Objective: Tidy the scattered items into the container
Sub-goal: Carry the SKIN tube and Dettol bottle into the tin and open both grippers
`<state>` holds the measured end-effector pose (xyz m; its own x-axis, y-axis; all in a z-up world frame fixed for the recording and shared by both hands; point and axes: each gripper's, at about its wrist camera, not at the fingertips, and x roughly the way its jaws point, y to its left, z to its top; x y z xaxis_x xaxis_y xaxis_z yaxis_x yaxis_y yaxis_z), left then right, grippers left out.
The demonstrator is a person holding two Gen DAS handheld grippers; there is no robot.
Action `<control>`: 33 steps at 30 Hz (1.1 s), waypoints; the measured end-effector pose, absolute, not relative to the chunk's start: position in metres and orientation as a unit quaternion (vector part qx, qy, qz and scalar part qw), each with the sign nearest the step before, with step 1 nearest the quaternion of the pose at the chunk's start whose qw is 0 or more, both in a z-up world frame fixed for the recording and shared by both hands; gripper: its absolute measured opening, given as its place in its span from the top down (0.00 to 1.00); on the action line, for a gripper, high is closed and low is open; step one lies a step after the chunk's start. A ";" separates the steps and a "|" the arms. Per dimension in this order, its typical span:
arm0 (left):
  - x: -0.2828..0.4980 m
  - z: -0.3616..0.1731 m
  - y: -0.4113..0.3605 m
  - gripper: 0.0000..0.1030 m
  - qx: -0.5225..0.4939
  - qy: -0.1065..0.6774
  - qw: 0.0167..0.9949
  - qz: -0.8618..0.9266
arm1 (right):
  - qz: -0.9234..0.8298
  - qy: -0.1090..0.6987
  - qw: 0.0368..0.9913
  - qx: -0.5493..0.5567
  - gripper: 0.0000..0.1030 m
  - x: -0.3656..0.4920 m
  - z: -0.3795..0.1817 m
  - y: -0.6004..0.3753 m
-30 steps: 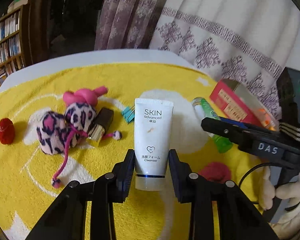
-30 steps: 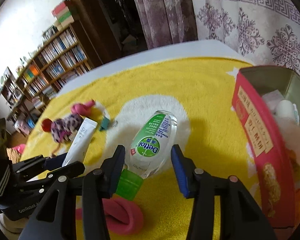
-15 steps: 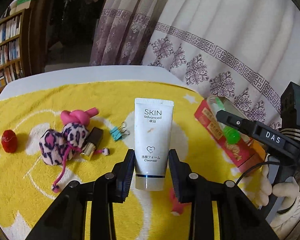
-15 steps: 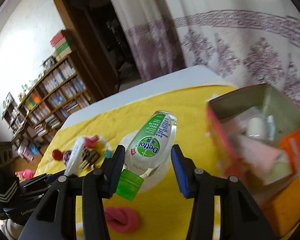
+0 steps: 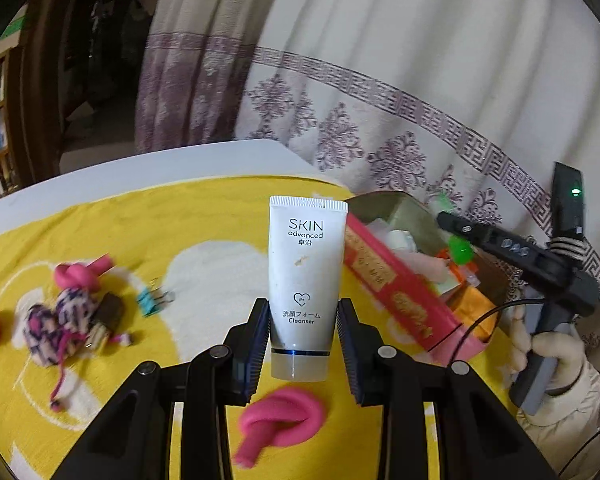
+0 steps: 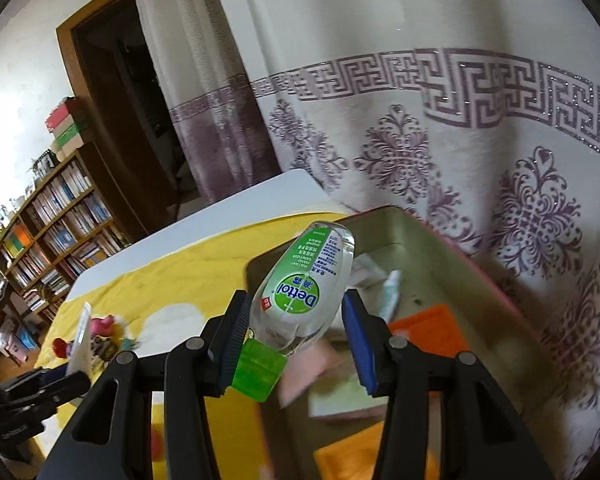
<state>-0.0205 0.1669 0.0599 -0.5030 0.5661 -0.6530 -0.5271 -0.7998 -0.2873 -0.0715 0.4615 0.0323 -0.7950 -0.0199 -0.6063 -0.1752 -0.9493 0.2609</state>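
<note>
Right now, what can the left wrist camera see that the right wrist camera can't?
Only the left wrist view shows the pink knotted toy just below the left gripper, the blue binder clip, and the gloved hand holding the right gripper's handle. Only the right wrist view shows the Dettol bottle's label, clamped in the right gripper, and the tall bookshelf. Both show the white cleanser tube, the red tin, the yellow towel and the patterned curtain.

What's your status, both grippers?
Left gripper shut on cleanser tube. Right gripper shut on sanitizer bottle, over the tin. Nothing blocking.
</note>
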 end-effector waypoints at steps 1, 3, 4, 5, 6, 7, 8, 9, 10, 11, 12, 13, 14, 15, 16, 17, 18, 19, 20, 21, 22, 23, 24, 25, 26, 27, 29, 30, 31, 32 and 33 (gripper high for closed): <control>-0.021 0.061 0.174 0.66 -0.386 -0.025 0.320 0.865 | 0.934 0.153 0.042 -0.322 0.50 -0.074 0.029 0.465; -0.022 0.063 0.188 0.66 -0.386 -0.021 0.325 0.863 | 0.929 0.161 0.038 -0.333 0.50 -0.077 0.023 0.470; -0.023 0.065 0.196 0.66 -0.385 -0.018 0.327 0.863 | 0.927 0.170 0.035 -0.333 0.49 -0.077 0.020 0.474; -0.024 0.066 0.205 0.66 -0.385 -0.015 0.331 0.862 | 0.927 0.177 0.033 -0.329 0.48 -0.076 0.018 0.477; -0.025 0.067 0.210 0.66 -0.384 -0.013 0.334 0.861 | 0.927 0.180 0.035 -0.326 0.46 -0.074 0.017 0.479; -0.026 0.068 0.218 0.66 -0.385 -0.010 0.338 0.859 | 0.928 0.180 0.039 -0.323 0.43 -0.071 0.017 0.481; -0.028 0.069 0.227 0.66 -0.385 -0.007 0.340 0.858 | 0.930 0.177 0.042 -0.320 0.43 -0.069 0.018 0.482; -0.030 0.069 0.234 0.66 -0.385 -0.004 0.343 0.857 | 0.932 0.171 0.047 -0.315 0.43 -0.067 0.019 0.482; -0.032 0.069 0.243 0.66 -0.386 -0.002 0.346 0.855 | 0.934 0.167 0.052 -0.311 0.43 -0.065 0.020 0.482; -0.034 0.070 0.250 0.66 -0.388 0.000 0.350 0.853 | 0.936 0.165 0.056 -0.307 0.43 -0.064 0.021 0.483; -0.036 0.070 0.258 0.66 -0.388 0.000 0.354 0.851 | 0.937 0.163 0.063 -0.301 0.43 -0.060 0.022 0.483; -0.039 0.070 0.265 0.66 -0.389 0.000 0.358 0.849 | 0.939 0.164 0.073 -0.295 0.43 -0.057 0.023 0.485; -0.041 0.071 0.271 0.66 -0.389 0.001 0.360 0.848 | 0.939 0.168 0.082 -0.290 0.43 -0.054 0.023 0.488; -0.043 0.071 0.278 0.66 -0.389 0.003 0.362 0.847 | 0.938 0.179 0.096 -0.283 0.42 -0.051 0.022 0.494; -0.046 0.072 0.286 0.66 -0.388 0.005 0.366 0.846 | 0.936 0.186 0.104 -0.279 0.42 -0.049 0.022 0.498; -0.049 0.071 0.294 0.66 -0.389 0.006 0.371 0.843 | 0.935 0.193 0.110 -0.276 0.42 -0.047 0.021 0.502; -0.052 0.071 0.302 0.66 -0.390 0.007 0.375 0.841 | 0.933 0.201 0.118 -0.274 0.42 -0.045 0.020 0.506; -0.054 0.070 0.308 0.66 -0.391 0.008 0.376 0.840 | 0.932 0.204 0.125 -0.271 0.42 -0.043 0.019 0.510; -0.056 0.068 0.315 0.66 -0.393 0.009 0.378 0.838 | 0.932 0.206 0.132 -0.269 0.42 -0.044 0.019 0.512; -0.059 0.067 0.321 0.66 -0.394 0.008 0.381 0.836 | 0.931 0.208 0.140 -0.265 0.42 -0.042 0.020 0.515; -0.061 0.066 0.325 0.66 -0.394 0.006 0.382 0.836 | 0.930 0.212 0.146 -0.261 0.42 -0.040 0.021 0.518; -0.064 0.065 0.329 0.65 -0.395 0.003 0.383 0.835 | 0.930 0.214 0.149 -0.258 0.42 -0.038 0.021 0.519; -0.066 0.063 0.333 0.61 -0.398 0.000 0.387 0.832 | 0.931 0.214 0.150 -0.257 0.42 -0.038 0.022 0.520; -0.067 0.062 0.337 0.42 -0.403 -0.004 0.392 0.827 | 0.931 0.213 0.149 -0.258 0.42 -0.038 0.022 0.520; -0.068 0.061 0.339 0.22 -0.405 -0.008 0.394 0.825 | 0.931 0.212 0.148 -0.259 0.42 -0.038 0.022 0.519; -0.067 0.061 0.339 0.19 -0.402 -0.011 0.393 0.827 | 0.930 0.212 0.146 -0.261 0.42 -0.039 0.021 0.519; -0.064 0.062 0.337 0.19 -0.396 -0.009 0.390 0.832 | 0.931 0.212 0.144 -0.261 0.42 -0.039 0.020 0.519; -0.063 0.062 0.336 0.19 -0.397 -0.007 0.388 0.832 | 0.931 0.212 0.144 -0.261 0.42 -0.038 0.021 0.518; -0.063 0.061 0.334 0.19 -0.399 -0.007 0.385 0.832 | 0.931 0.212 0.143 -0.260 0.42 -0.038 0.021 0.518; -0.063 0.061 0.332 0.19 -0.401 -0.007 0.381 0.833 | 0.932 0.212 0.142 -0.259 0.42 -0.039 0.021 0.517; -0.063 0.061 0.329 0.19 -0.404 -0.007 0.376 0.834 | 0.932 0.212 0.140 -0.257 0.42 -0.038 0.022 0.517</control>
<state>-0.0631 0.3291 0.0611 -0.3901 0.6328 -0.6689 -0.6213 -0.7170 -0.3161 -0.0384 0.5169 0.0219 -0.8286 0.1521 -0.5389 -0.3704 -0.8705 0.3239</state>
